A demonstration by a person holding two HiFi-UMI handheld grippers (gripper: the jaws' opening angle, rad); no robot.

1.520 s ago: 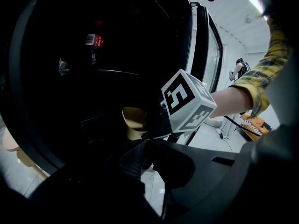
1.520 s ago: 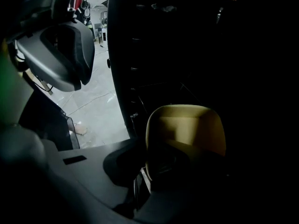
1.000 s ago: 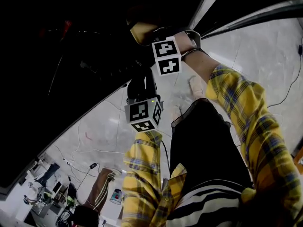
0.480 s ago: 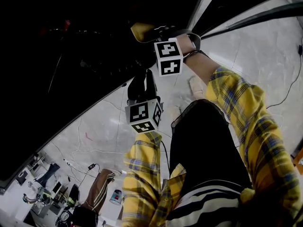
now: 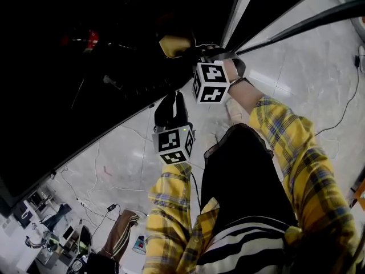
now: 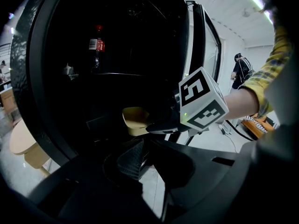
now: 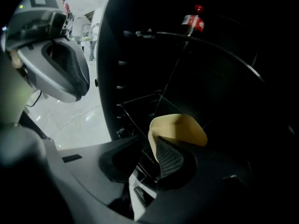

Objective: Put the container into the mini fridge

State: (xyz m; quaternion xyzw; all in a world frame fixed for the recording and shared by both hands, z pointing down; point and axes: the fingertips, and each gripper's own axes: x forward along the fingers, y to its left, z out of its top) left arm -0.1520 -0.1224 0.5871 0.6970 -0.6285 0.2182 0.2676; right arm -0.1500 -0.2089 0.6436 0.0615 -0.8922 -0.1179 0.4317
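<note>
Two grippers, one container, one bottle, one fridge. Right gripper [image 7: 152, 157] pinching the thin rim of the round, smooth, tan container [image 7: 180, 127]. Sits low inside the dark mini fridge [image 6: 46, 78]. Left gripper [image 6: 147, 155] spread apart with bumpy mesh pads [image 6: 128, 160], holding nothing. Far up on a shelf, one red-capped bottle [image 6: 96, 43].

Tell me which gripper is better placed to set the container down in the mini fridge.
Right. The right gripper is shut on the container, held inside the mini fridge. The left gripper is open and empty, in front of it.
</note>
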